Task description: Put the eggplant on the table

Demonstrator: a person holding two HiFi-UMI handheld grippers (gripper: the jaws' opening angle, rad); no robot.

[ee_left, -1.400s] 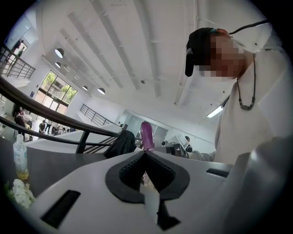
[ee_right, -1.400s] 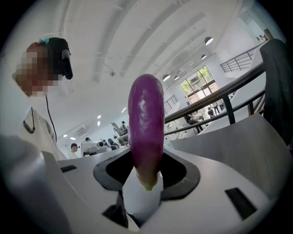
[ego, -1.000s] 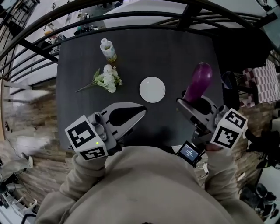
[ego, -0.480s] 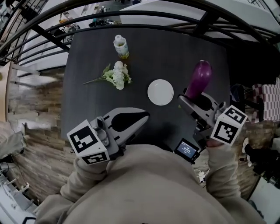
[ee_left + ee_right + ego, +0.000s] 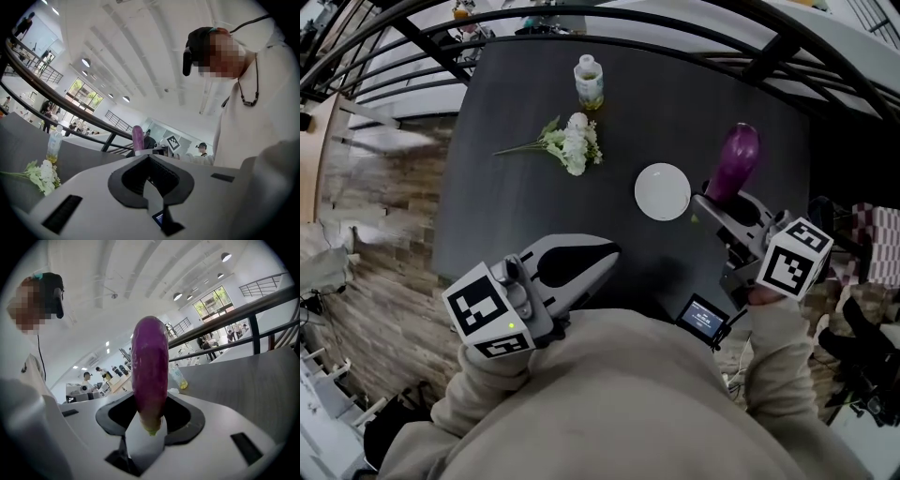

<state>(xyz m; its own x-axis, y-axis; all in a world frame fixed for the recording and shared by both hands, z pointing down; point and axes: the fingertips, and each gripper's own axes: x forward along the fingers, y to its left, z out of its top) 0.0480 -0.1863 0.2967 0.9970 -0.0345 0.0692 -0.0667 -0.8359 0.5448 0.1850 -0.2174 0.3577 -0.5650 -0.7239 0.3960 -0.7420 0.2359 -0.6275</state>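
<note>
One eggplant [image 5: 737, 161] upright, perhaps near table [image 5: 534, 206] edge

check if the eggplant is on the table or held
Held: the eggplant is clamped by its stem end in the right gripper, out over the table.

Beige sweatshirt [image 5: 619, 403]; pale grey left tongs [image 5: 607, 257] and right tongs [image 5: 711, 201] (black-and-white marker cubes [image 5: 484, 309]).

Head view overhead, gripper views low, close, all sharing eggplant [image 5: 149, 371]
</note>
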